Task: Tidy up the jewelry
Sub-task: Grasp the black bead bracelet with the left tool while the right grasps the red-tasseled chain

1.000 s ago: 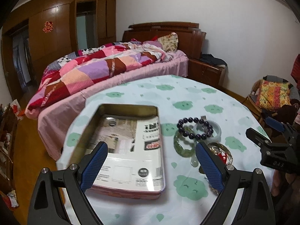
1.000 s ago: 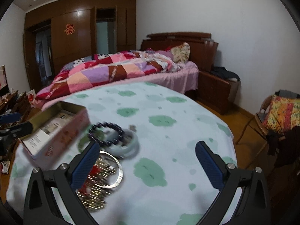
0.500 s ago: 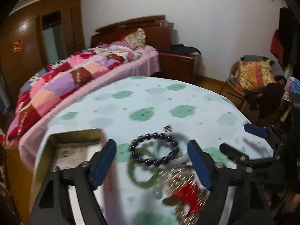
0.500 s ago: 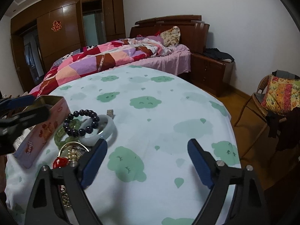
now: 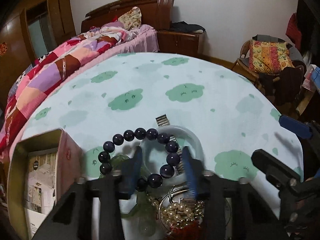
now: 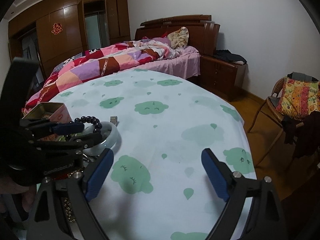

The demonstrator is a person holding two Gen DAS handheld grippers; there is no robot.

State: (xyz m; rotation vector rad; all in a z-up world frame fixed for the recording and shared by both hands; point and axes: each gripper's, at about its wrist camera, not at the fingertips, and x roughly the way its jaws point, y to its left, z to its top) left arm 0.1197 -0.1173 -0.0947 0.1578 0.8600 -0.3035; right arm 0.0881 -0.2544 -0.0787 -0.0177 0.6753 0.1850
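From the left wrist, the left gripper (image 5: 163, 165) has swung away from over the open pink tin box (image 5: 38, 172) and dropped onto the jewelry heap. Its jaws have just been closing from wide to narrow, and the near arc of the dark purple round-bead bracelet (image 5: 140, 154) now lies between the blue pads; whether they already pinch the beads I cannot tell. Just beyond the fingertips the bracelet rests on a pale jade-like bangle (image 5: 190, 138), with a green stone bangle (image 5: 118, 159) to the left and a tangle of pearls and red ornaments (image 5: 180, 214) underneath, close to the camera. The tin sits to the gripper's left, near.

From the right wrist, the right gripper (image 6: 158, 172) hangs wide open over bare cloud-print tablecloth (image 6: 180, 120), holding nothing, having barely shifted. The left tool reaches in at its left, over the beads (image 6: 90, 120).

My guess: the bracelet is the first piece bound for the tin.
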